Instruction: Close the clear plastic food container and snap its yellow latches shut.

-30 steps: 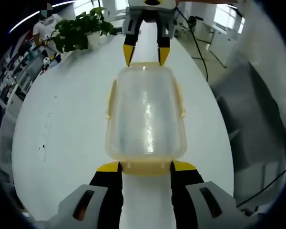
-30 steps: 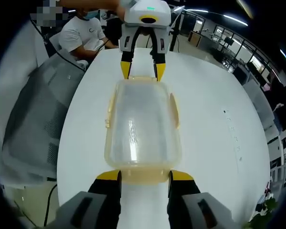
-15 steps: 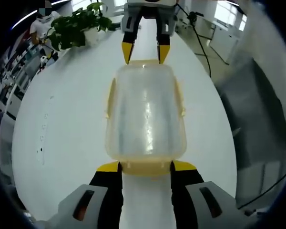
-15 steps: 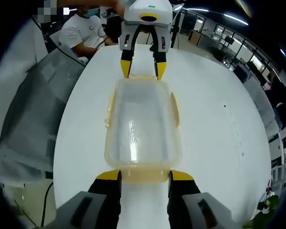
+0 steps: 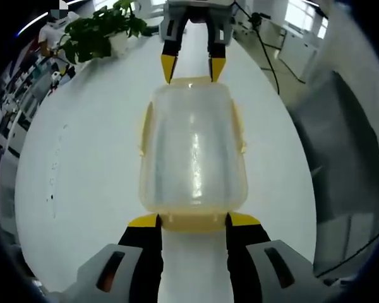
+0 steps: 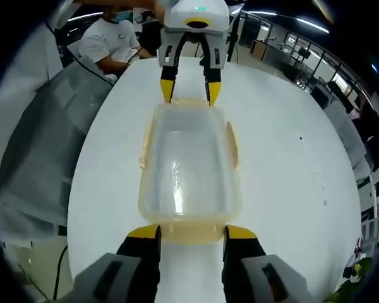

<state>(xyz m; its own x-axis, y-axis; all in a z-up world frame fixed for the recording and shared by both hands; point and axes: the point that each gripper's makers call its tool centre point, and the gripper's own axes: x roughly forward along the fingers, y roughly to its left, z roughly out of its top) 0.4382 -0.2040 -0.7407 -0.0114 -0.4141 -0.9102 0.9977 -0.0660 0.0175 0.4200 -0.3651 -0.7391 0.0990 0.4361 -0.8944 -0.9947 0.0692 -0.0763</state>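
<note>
Pressing unevenly from either end could skid the clear rectangular plastic food container (image 5: 192,148) across the white worktop (image 5: 88,177). Left tongs (image 5: 192,220) and right tongs (image 6: 184,232) stand wide at its yellow end latches (image 6: 185,231); side latches look flared, unsnapped.

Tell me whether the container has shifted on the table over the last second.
No. In the right gripper view the container sits at the same spot on the white table, with the right gripper and left gripper at its two ends as before.
</note>
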